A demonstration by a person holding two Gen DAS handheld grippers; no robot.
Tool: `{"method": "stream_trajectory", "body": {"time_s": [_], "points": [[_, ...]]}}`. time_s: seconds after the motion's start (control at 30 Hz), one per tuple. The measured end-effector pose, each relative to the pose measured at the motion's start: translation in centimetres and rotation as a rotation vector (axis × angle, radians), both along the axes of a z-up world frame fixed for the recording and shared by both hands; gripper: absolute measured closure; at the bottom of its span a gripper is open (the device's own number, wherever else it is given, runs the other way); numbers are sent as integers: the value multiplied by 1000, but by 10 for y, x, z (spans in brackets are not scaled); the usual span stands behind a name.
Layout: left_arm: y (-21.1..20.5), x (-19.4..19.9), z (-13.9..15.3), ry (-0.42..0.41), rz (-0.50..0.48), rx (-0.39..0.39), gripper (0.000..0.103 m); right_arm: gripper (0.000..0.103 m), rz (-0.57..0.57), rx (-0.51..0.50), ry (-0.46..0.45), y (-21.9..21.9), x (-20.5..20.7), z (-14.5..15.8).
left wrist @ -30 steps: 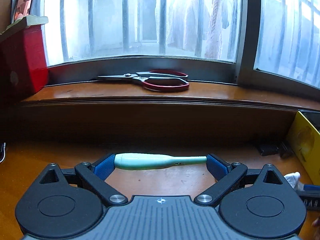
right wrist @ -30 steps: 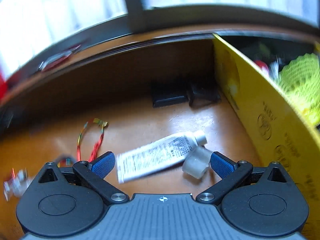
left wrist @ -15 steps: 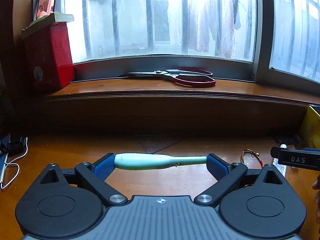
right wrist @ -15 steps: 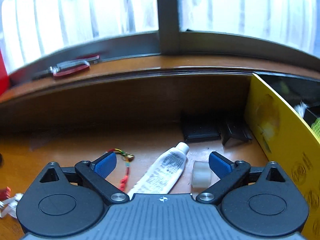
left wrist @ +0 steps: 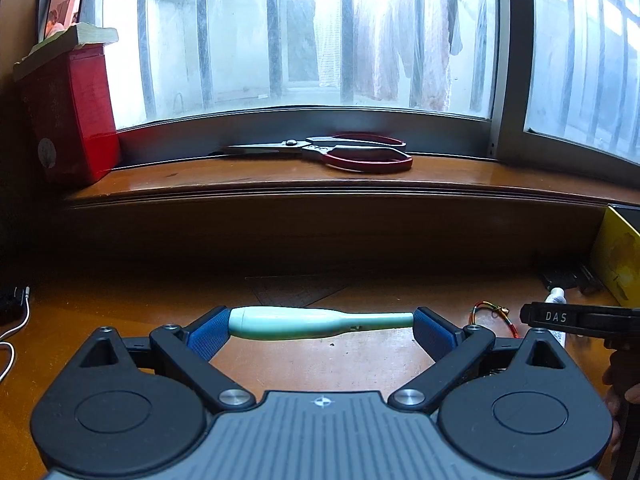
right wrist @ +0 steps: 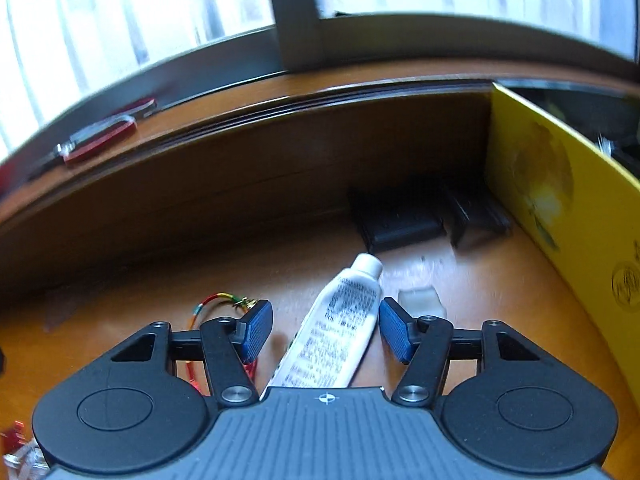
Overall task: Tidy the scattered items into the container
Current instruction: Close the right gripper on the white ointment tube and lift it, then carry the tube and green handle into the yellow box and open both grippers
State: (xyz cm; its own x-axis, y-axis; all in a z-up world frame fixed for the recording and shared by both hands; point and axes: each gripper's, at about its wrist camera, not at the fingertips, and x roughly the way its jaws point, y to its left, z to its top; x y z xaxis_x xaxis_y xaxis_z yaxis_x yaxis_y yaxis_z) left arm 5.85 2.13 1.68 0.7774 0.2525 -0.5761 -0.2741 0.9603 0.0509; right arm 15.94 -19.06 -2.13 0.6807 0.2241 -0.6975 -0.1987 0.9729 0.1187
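My left gripper (left wrist: 320,330) is shut on a pale mint-green handle (left wrist: 316,322), held crosswise end to end between its blue pads above the wooden desk. My right gripper (right wrist: 326,328) is closing around a white tube (right wrist: 340,336) with black print that lies on the desk between its jaws. The right pad touches the tube's side; the left pad stands clear of it. A small translucent cap (right wrist: 420,300) lies just right of the tube. The yellow box (right wrist: 560,208) stands at the right.
A red, yellow and green cord (right wrist: 222,304) lies left of the tube. Two black blocks (right wrist: 400,220) sit against the sill by the yellow box. Red-handled scissors (left wrist: 344,152) lie on the windowsill, a red box (left wrist: 68,116) stands at its left end, and white cables (left wrist: 12,340) trail at far left.
The right gripper's jaws have narrowed around the tube, and the tube now points away between them. The left view has shifted, with the scissors sliding rightward; the green handle stays gripped.
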Motion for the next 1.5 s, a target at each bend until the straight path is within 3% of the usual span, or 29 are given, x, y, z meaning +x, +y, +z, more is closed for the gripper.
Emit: {"method": "stream_trajectory", "body": {"time_s": [0.03, 0.07, 0.17, 0.27, 0.37, 0.57, 0.7, 0.93, 1.17, 1.37, 1.5], "points": [[1, 2, 0, -1, -7, 2, 5, 50, -5, -20, -16, 3, -1, -1], [1, 5, -1, -2, -15, 5, 5, 59, -17, -38, -32, 4, -1, -3], [1, 13, -3, -7, -50, 20, 5, 64, -38, -25, -49, -5, -6, -4], [-2, 18, -6, -8, -95, 27, 5, 66, -53, 1, -39, -11, -7, -3], [-4, 17, -7, -15, -124, 21, 5, 66, -70, 122, -7, -25, -12, 3], [-12, 7, -1, -50, -169, 22, 5, 66, -82, 232, -64, -46, -47, 34], [-22, 0, 6, -66, -207, 28, 5, 66, -57, 232, -121, -57, -74, 52], [-40, -14, 24, -71, -240, 49, 5, 66, -45, 303, -84, -81, -97, 56], [-84, -20, 33, -65, -272, 49, 5, 66, 2, 362, -90, -119, -111, 75], [-132, -17, 44, -41, -352, 17, 5, 65, -29, 422, -99, -174, -122, 94], [-170, -16, 51, -62, -417, 46, 5, 65, -68, 511, -101, -215, -127, 102]]}}
